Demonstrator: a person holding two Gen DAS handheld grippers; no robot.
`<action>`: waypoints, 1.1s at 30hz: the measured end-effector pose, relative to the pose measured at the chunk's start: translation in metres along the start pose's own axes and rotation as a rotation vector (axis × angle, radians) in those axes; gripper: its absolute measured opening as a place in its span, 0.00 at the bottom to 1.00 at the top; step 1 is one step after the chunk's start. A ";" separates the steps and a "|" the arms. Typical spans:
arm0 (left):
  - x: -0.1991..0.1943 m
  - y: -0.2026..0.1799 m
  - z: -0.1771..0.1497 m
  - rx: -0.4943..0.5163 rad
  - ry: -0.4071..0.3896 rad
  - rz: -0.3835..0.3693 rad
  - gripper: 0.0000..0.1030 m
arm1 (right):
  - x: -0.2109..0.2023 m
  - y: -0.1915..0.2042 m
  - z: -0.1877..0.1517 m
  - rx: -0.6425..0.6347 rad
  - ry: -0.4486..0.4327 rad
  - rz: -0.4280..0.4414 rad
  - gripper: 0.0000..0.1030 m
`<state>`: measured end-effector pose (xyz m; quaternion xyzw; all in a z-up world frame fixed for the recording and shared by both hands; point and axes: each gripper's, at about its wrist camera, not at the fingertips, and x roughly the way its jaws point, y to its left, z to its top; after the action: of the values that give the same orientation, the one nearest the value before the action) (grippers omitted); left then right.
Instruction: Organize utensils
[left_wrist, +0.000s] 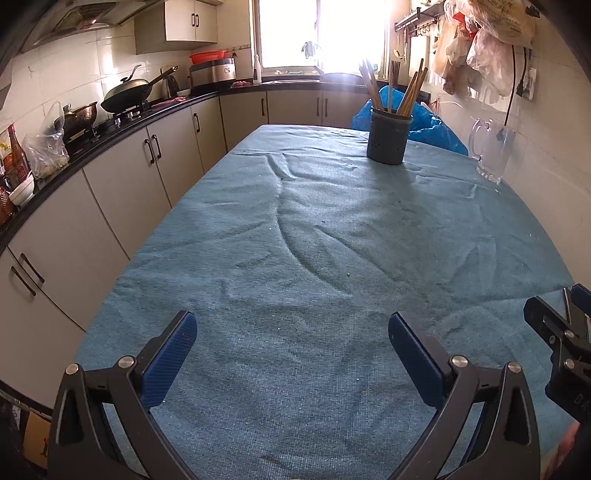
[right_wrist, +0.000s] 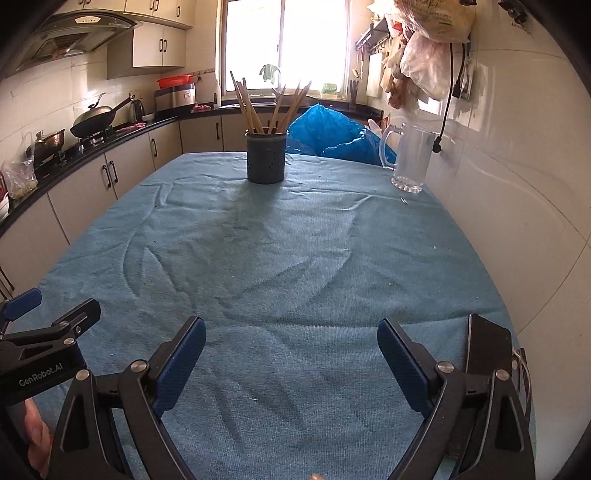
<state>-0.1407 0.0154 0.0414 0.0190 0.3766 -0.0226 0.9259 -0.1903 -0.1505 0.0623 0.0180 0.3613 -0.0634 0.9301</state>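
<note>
Left hand-held gripper (left_wrist: 291, 339) and right hand-held gripper (right_wrist: 291, 341), both jaws spread wide.

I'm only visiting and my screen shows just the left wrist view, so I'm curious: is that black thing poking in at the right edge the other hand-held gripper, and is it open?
Observer: Yes. The right wrist view shows the right hand-held gripper wide open, with nothing between its blue pads.
Visitor: Is anything lying near it?
Observer: A dark flat object sits just to its right, by the table's near right corner. I cannot tell what it is.
Visitor: How does my gripper look from over there?
Observer: The left hand-held gripper has the lettering GenRobot.AI on its side.
</note>
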 end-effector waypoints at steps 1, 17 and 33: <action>0.000 0.000 0.000 0.001 0.002 -0.001 1.00 | 0.001 0.000 0.000 0.000 0.002 0.000 0.93; 0.005 -0.005 -0.001 0.017 0.012 0.007 1.00 | 0.008 -0.001 0.000 0.003 0.024 0.002 0.93; 0.006 -0.007 -0.002 0.023 0.017 0.004 1.00 | 0.013 -0.002 -0.003 0.007 0.031 0.001 0.93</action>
<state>-0.1384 0.0081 0.0355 0.0306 0.3843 -0.0251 0.9224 -0.1831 -0.1536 0.0517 0.0225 0.3756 -0.0641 0.9243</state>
